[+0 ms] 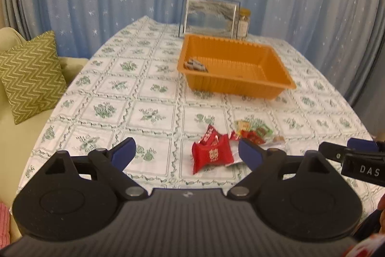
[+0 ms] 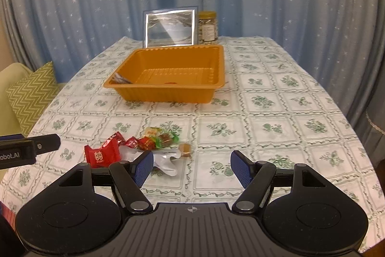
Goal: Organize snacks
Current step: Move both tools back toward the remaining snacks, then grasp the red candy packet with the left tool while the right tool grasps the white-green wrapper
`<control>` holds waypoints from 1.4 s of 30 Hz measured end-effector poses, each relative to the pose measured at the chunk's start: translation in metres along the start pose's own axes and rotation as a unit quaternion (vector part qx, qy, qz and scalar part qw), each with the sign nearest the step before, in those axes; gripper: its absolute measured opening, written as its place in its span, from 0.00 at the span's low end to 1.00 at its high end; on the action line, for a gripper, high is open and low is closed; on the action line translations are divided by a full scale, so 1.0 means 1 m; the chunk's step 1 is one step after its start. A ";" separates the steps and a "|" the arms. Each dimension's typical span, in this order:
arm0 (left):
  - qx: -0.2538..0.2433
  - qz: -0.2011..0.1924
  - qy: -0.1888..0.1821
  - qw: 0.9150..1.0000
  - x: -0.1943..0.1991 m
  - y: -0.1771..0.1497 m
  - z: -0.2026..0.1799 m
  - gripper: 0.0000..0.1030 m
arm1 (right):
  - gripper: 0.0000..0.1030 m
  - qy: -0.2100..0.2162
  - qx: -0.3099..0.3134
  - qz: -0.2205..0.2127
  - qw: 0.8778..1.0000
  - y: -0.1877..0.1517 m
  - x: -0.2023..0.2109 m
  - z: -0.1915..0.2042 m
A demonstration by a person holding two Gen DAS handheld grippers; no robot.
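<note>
On my left hand-held gripper (image 1: 186,152) I read "DAS" only on the neighbouring tool's housing; in the right view its housing reads "obot.AI", cut off at the frame edge. The red foil snack packet (image 1: 211,154) bears white characters I cannot read. Both jaws stand wide, holding nothing; the right hand-held gripper (image 2: 192,166) likewise. The small wrapped sweets (image 2: 158,137) lie heaped on the floral-clothed surface (image 2: 276,100), near the grippers. The orange ribbed plastic tray (image 2: 168,90) holds one dark wrapped item (image 1: 195,65), indistinct. The yellow-lidded clear jar (image 2: 208,27) has an illegible label.
</note>
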State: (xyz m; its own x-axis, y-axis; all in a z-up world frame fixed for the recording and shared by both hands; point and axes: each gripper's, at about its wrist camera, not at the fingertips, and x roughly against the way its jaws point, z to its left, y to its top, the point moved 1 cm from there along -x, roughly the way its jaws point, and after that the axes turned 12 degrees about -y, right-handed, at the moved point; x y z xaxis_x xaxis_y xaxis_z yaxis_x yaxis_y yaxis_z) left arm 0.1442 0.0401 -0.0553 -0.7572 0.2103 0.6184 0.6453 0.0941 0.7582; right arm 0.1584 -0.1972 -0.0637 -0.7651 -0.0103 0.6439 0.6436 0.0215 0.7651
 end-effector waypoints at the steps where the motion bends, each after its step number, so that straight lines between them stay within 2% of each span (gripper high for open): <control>1: -0.001 0.006 -0.002 1.000 -0.003 -0.001 0.001 0.85 | 0.69 0.003 0.002 0.000 1.000 -0.001 -0.002 0.001; 7: -0.003 0.034 -0.012 0.999 -0.024 -0.010 0.009 0.77 | 0.69 0.015 0.018 0.010 1.000 -0.008 -0.021 0.007; 10: -0.013 0.049 -0.019 0.999 -0.037 -0.012 0.011 0.77 | 0.69 0.018 0.023 0.014 0.999 -0.012 -0.030 0.007; 19: -0.070 0.079 -0.059 0.993 -0.086 -0.012 0.013 0.75 | 0.68 0.023 0.033 0.029 0.999 -0.018 -0.053 0.008; 24: -0.073 0.096 -0.089 0.989 -0.107 -0.008 0.018 0.62 | 0.68 0.022 0.035 0.035 0.999 -0.018 -0.064 0.007; 27: -0.069 0.101 -0.102 0.987 -0.112 -0.006 0.021 0.45 | 0.68 0.027 0.036 0.037 0.998 -0.018 -0.069 0.007; 28: -0.067 0.102 -0.106 0.987 -0.113 -0.005 0.021 0.36 | 0.68 0.029 0.038 0.037 0.998 -0.018 -0.070 0.007; 29: -0.065 0.103 -0.108 0.987 -0.113 -0.005 0.021 0.35 | 0.68 0.030 0.039 0.037 0.998 -0.018 -0.072 0.007; 32: -0.063 0.096 -0.104 0.988 -0.107 -0.006 0.021 0.28 | 0.68 0.042 0.043 0.035 0.998 -0.015 -0.076 0.009; 36: -0.034 0.077 -0.074 0.994 -0.090 -0.010 0.025 0.24 | 0.68 0.069 0.066 0.025 0.995 -0.010 -0.080 0.019; 38: -0.027 0.074 -0.060 0.995 -0.082 -0.014 0.027 0.23 | 0.68 0.083 0.099 0.014 0.992 -0.009 -0.081 0.028; 42: -0.011 0.074 -0.054 0.996 -0.075 -0.022 0.030 0.22 | 0.68 0.100 0.199 -0.007 0.975 -0.008 -0.087 0.052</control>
State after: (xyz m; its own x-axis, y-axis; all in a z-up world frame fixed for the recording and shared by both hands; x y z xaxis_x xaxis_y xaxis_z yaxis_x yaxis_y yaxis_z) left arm 0.1899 0.0519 -0.1248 -0.6382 0.3236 0.6986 0.7456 0.0336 0.6656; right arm 0.2183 -0.1440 -0.1261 -0.7286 -0.2082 0.6526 0.5426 0.4060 0.7353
